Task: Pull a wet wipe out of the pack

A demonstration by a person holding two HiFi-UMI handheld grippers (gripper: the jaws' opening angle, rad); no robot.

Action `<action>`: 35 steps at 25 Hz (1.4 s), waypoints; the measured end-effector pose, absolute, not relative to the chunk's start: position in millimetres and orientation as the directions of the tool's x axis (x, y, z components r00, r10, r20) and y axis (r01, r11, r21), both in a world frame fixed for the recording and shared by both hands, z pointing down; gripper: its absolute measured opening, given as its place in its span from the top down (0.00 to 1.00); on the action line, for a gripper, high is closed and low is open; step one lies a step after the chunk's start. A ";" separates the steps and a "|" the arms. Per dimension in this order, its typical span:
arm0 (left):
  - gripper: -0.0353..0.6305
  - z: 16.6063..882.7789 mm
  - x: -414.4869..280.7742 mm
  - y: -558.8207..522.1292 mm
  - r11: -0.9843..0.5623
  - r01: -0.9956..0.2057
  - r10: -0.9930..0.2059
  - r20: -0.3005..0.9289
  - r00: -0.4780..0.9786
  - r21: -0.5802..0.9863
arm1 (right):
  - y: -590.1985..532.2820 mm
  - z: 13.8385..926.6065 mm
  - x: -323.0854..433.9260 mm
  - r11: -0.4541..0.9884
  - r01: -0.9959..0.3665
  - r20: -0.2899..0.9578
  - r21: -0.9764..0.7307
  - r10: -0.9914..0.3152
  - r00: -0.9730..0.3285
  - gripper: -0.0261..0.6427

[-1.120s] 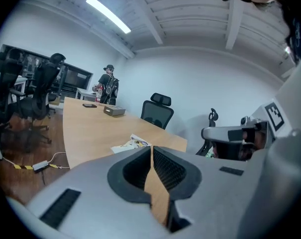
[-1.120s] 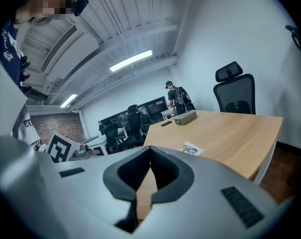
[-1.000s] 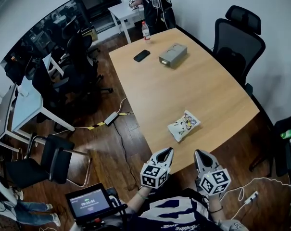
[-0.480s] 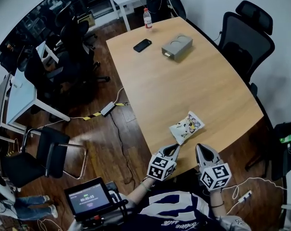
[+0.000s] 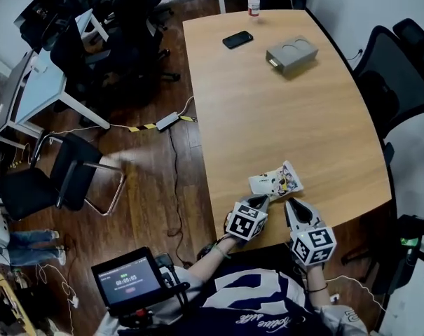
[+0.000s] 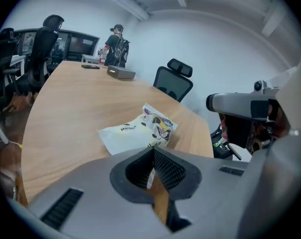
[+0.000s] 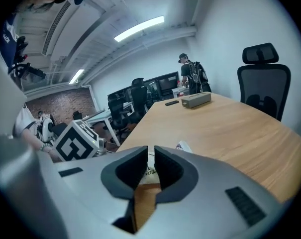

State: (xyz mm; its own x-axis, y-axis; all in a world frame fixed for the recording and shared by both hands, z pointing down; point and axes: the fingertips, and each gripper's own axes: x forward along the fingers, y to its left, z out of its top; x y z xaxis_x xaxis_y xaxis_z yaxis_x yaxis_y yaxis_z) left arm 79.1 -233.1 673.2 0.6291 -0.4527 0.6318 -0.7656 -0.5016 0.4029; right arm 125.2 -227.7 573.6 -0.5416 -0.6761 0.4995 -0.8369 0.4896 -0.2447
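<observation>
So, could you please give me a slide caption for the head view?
Left gripper and right gripper point at the wet wipe pack lying near the edge of the wooden table.

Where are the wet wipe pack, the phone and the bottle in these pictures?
wet wipe pack (image 5: 276, 181): head view, middle of its printed face.
phone (image 5: 237, 40): head view, centre of its dark body.
bottle (image 5: 254, 0): head view, its body below the cap.

White wet wipe pack (image 5: 276, 182) with a multicoloured cartoon print, on the pale wood-grain table (image 5: 268, 117) just ahead of the grey left gripper (image 5: 259, 201) and right gripper (image 5: 293, 205), both carrying black-and-white square markers.
</observation>
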 end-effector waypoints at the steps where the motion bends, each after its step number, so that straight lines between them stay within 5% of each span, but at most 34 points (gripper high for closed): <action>1: 0.94 678.2 80.2 -234.6 -0.487 -0.779 -0.450 0.650 0.612 0.396 | -232.1 577.8 126.3 0.509 -0.826 0.511 -0.242 -0.657 -0.554 0.92; 13: 0.94 692.8 86.1 -242.0 -0.339 -0.869 -0.514 0.702 0.493 0.361 | -270.1 637.3 114.1 0.820 -0.571 0.691 -0.039 -0.391 -0.608 0.83; 23: 0.94 691.7 77.9 -239.8 -0.269 -0.893 -0.571 0.687 0.449 0.360 | -278.2 670.1 86.1 0.901 -0.433 0.777 -0.029 -0.252 -0.577 0.85; 29: 0.94 691.4 75.1 -242.6 -0.245 -0.884 -0.556 0.689 0.465 0.399 | -276.0 668.1 81.2 0.893 -0.435 0.773 -0.115 -0.195 -0.604 0.94; 35: 0.94 694.1 73.9 -242.3 -0.215 -0.873 -0.546 0.687 0.480 0.439 | -289.8 634.1 91.5 0.653 -0.548 0.553 -0.522 -0.230 -0.801 0.95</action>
